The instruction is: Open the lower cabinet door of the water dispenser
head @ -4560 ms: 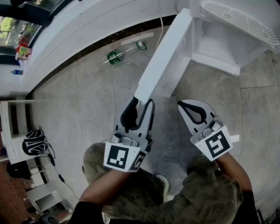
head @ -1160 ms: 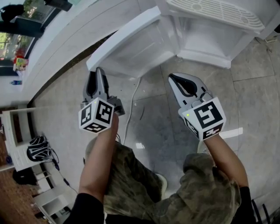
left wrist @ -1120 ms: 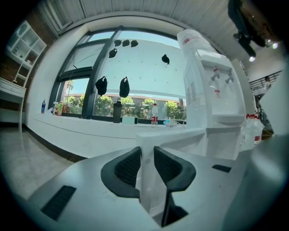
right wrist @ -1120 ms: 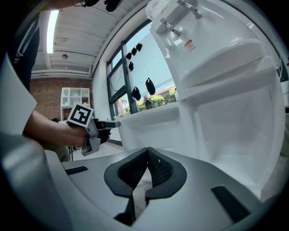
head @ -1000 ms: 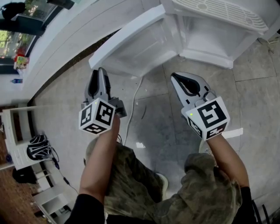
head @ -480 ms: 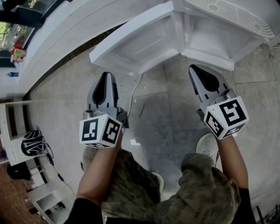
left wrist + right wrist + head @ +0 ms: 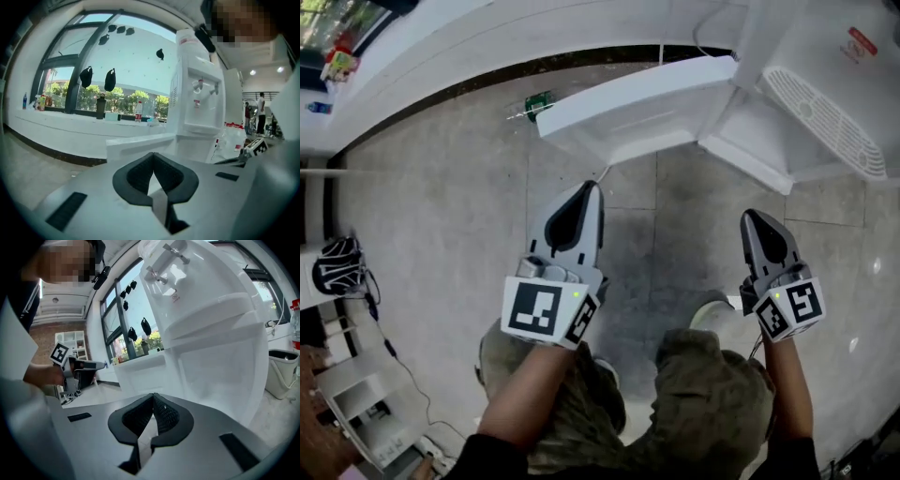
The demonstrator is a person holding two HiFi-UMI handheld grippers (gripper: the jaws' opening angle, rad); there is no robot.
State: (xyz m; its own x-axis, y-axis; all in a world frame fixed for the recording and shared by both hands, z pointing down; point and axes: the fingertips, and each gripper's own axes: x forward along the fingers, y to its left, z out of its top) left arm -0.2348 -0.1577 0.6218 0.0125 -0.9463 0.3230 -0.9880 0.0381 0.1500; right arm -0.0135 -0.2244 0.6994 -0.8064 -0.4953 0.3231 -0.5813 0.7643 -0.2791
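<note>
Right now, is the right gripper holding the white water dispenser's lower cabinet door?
No, the right gripper is shut on nothing, well clear of the open white lower cabinet door.

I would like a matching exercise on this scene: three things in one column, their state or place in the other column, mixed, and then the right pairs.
1 door
2 right gripper
3 bottle

A lying on the floor
B swung open
C shut, empty

Pairs: 1-B, 2-C, 3-A
</note>
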